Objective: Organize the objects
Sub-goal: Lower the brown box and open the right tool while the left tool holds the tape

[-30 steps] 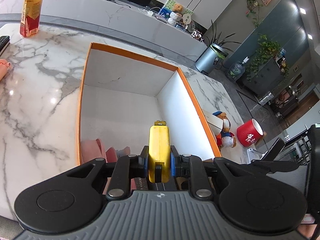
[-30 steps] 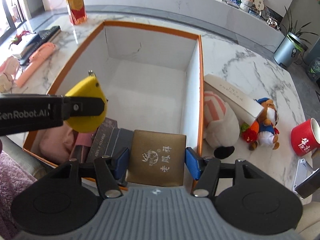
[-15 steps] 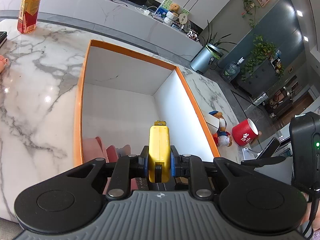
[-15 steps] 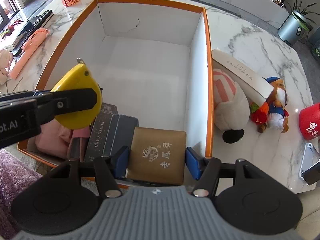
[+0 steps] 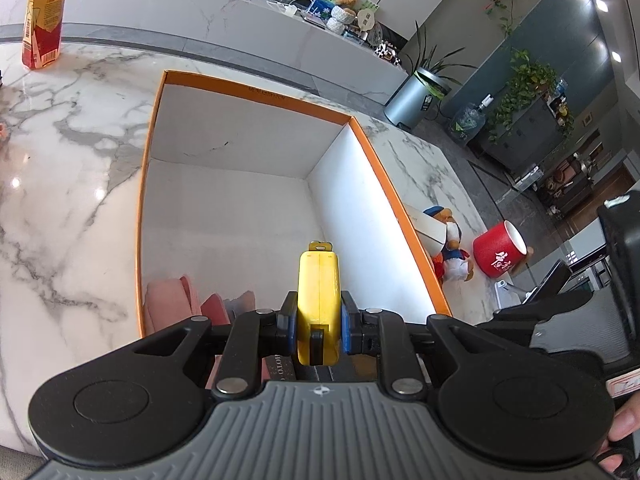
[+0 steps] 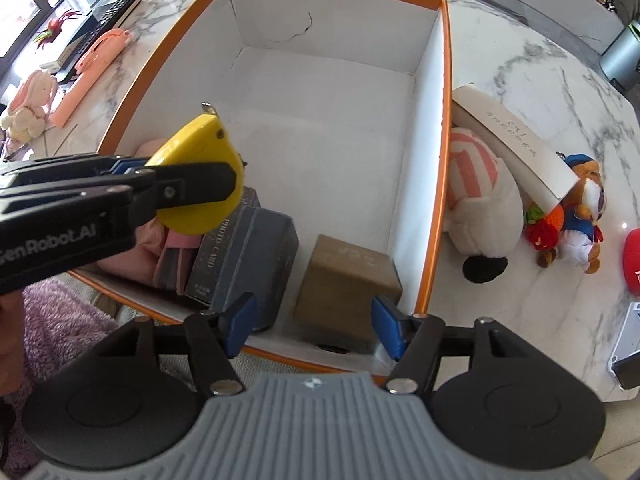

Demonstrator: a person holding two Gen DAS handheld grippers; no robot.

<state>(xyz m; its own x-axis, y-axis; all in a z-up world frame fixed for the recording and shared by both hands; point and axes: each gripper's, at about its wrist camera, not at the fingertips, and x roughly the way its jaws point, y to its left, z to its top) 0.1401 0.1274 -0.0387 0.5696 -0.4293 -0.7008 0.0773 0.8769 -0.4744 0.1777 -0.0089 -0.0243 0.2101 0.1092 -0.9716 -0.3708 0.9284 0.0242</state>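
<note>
Tongs of the left hand (image 5: 319, 326) are clamped on a yellow tape measure (image 5: 319, 300), both blue pads pressed against its flat sides, its metal hook end pointing away from the camera. It hangs in the air over the near left part of the orange-rimmed box (image 5: 248, 94), above a pink soft item (image 5: 166, 300) and a dark card box (image 6: 244, 256) printed "PHOTO CARD" that lie against the near wall.

Right tongs (image 6: 314, 326) stand apart, nothing between the pads. A brown box (image 6: 346, 280) sits on the box floor just beyond them, in the near right corner close to the right wall; pads not touching it as far as the view shows. Rest of the box floor is bare white, with a crack line on the far wall.

Outside the box on the marble bench (image 5: 60, 200):
- right edge side: striped plush (image 6: 480, 196) touching the box's right wall, a long white carton (image 6: 516, 136) lying across it, a small bear doll (image 6: 580, 216) beside, a red mug (image 5: 502, 254) further out
- far left corner: a drink bottle (image 5: 43, 16)
- left side: a pink phone-shaped item (image 6: 94, 64), a bunny plush (image 6: 28, 104), a black remote (image 6: 108, 16)

Fingers of a person (image 5: 624, 424) show at the lower right edge of the left view.
</note>
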